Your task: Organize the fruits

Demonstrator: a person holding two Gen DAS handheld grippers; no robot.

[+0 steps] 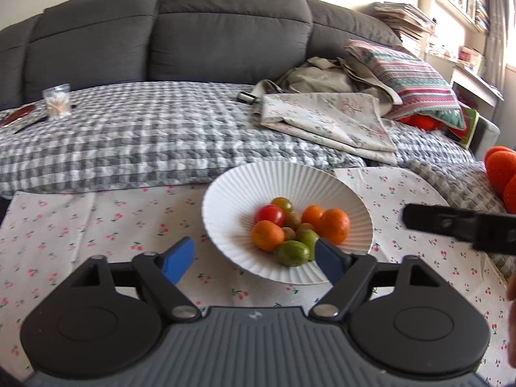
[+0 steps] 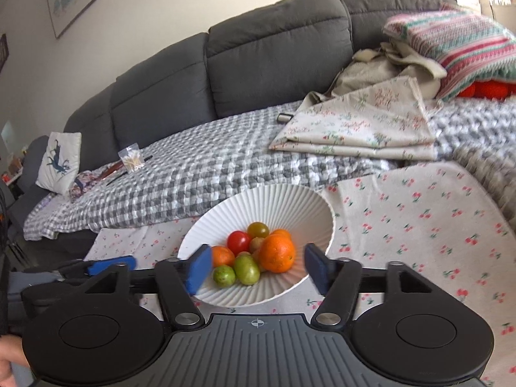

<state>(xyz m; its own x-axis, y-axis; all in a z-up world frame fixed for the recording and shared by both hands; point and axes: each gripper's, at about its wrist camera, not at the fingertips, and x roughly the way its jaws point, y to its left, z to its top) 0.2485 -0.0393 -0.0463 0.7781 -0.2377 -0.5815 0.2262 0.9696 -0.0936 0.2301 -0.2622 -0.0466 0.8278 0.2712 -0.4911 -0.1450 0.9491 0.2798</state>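
A white ribbed bowl (image 1: pixel 245 187) (image 2: pixel 290 203) stands on the cherry-print cloth and holds several fruits: oranges (image 1: pixel 334 225) (image 2: pixel 277 253), a red tomato (image 1: pixel 270 214) (image 2: pixel 238 242), green ones (image 1: pixel 292 253) (image 2: pixel 246 269) and small brownish ones. My left gripper (image 1: pixel 256 258) is open and empty, just in front of the bowl's near rim. My right gripper (image 2: pixel 258 269) is open and empty, its blue fingers on either side of the bowl's near part, above it. The right gripper also shows in the left wrist view (image 1: pixel 458 227), and the left gripper's blue finger in the right wrist view (image 2: pixel 109 263).
The cherry-print cloth (image 1: pixel 96 225) (image 2: pixel 419 219) covers the table. Behind it is a grey sofa (image 1: pixel 225 32) with a checked blanket (image 1: pixel 145 135), folded floral cloth (image 1: pixel 329 122), a striped pillow (image 1: pixel 412 80) and a small bag (image 1: pixel 58 103). Orange items (image 1: pixel 501 171) lie at the right.
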